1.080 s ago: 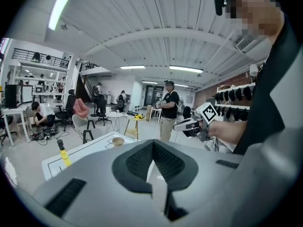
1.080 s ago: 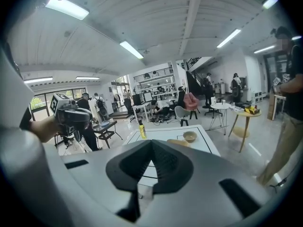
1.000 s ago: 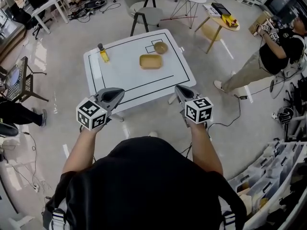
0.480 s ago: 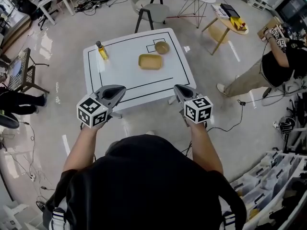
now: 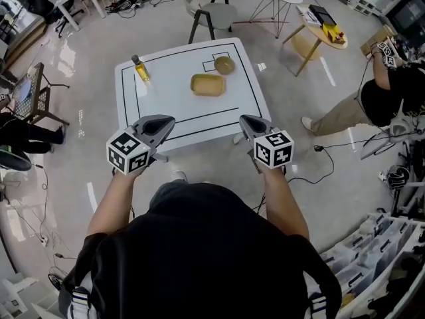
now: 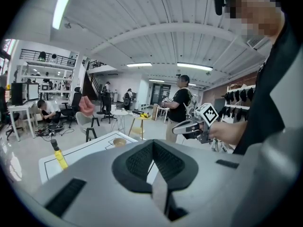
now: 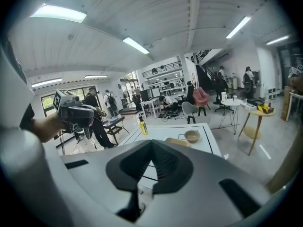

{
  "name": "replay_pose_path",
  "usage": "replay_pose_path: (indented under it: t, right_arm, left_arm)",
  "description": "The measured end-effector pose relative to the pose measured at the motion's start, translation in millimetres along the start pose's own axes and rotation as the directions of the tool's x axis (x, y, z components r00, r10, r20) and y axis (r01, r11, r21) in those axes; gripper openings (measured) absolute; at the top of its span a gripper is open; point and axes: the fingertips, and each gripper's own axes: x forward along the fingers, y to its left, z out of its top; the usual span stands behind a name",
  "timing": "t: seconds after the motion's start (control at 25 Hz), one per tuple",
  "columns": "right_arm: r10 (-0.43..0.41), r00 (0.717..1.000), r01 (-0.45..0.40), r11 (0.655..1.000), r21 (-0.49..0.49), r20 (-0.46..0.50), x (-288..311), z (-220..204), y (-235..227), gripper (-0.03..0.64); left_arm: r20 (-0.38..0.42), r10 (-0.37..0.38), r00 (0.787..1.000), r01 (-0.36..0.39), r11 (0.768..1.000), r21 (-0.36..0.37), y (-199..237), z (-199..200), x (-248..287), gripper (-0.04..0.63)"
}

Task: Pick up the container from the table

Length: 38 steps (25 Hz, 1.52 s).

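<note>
The white tabletop point(image 5: 166, 108) carries the yellow container point(image 5: 208, 84), untouched. The left gripper point(image 5: 165, 122) and right gripper point(image 5: 247, 121) hover short of it, jaws pressed together and empty. The whole pickup lies ahead.

1 table point(image 5: 166, 105) bears 1 container point(image 5: 208, 84), 1 bowl point(image 5: 224, 64), 1 bottle point(image 5: 140, 69) — plus 2 grippers point(image 5: 159, 122) point(image 5: 250, 121).

A shallow tan rectangular container point(image 5: 208, 84) sits open-side up on the white table point(image 5: 166, 105).

A bottle point(image 5: 139, 69) of yellow liquid stands upright, well apart from a small round bowl point(image 5: 224, 64). Beyond them is a grey chair point(image 5: 216, 13). To the right are a wooden side table point(image 5: 312, 26) and a standing person point(image 5: 397, 88).
</note>
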Motion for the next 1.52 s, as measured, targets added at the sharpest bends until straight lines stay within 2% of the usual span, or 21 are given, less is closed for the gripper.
replay_pose_path:
  t: [0.84, 1.52]
  right_arm:
    - [-0.042, 0.999, 0.042, 0.999, -0.015, -0.021, 26.2, 29.9, -40.9, 0.005]
    - [-0.037, 0.999, 0.036, 0.999, -0.009, -0.034, 101.6, 68.3, -52.9, 0.005]
  left_arm:
    - [0.031, -0.03, 0.999, 0.031, 0.999, -0.029, 43.4, 14.2, 32.7, 0.008]
    - [0.003, -0.053, 0.999, 0.053, 0.998, -0.015, 126.0, 31.1, 48.6, 0.008]
